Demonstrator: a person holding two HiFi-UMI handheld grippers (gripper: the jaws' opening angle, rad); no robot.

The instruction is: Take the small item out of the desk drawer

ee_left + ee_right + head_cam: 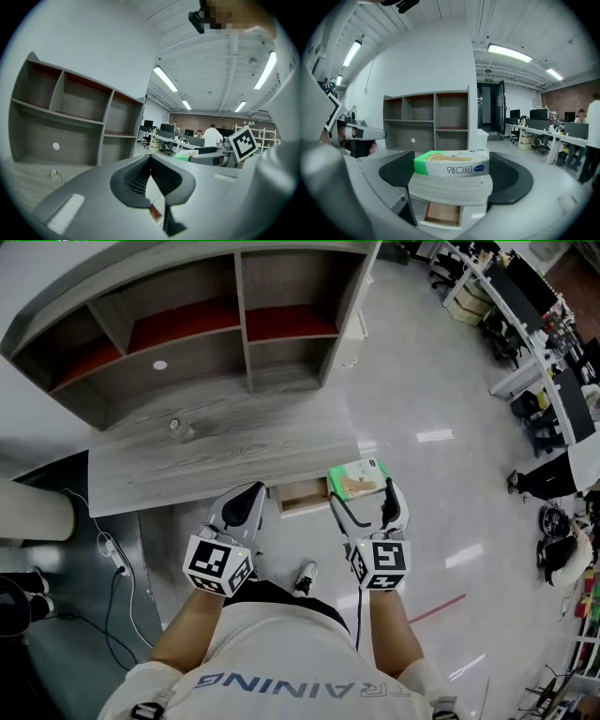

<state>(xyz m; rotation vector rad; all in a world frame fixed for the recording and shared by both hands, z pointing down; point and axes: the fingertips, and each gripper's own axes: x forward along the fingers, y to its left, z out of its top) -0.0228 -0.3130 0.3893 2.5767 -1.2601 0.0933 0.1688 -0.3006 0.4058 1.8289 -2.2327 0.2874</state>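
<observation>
Pack out of drawer, gripped by right gripper.
Right jaws spread wide, pressing on pack's two ends, pack level, just right of pulled-out drawer at desk front edge. Left gripper pinched together, holding nothing, just left of drawer.

The left gripper has its jaws pressed together with nothing between them. The right gripper squeezes a box between its jaws. The bare left arm and right arm reach forward side by side.
</observation>
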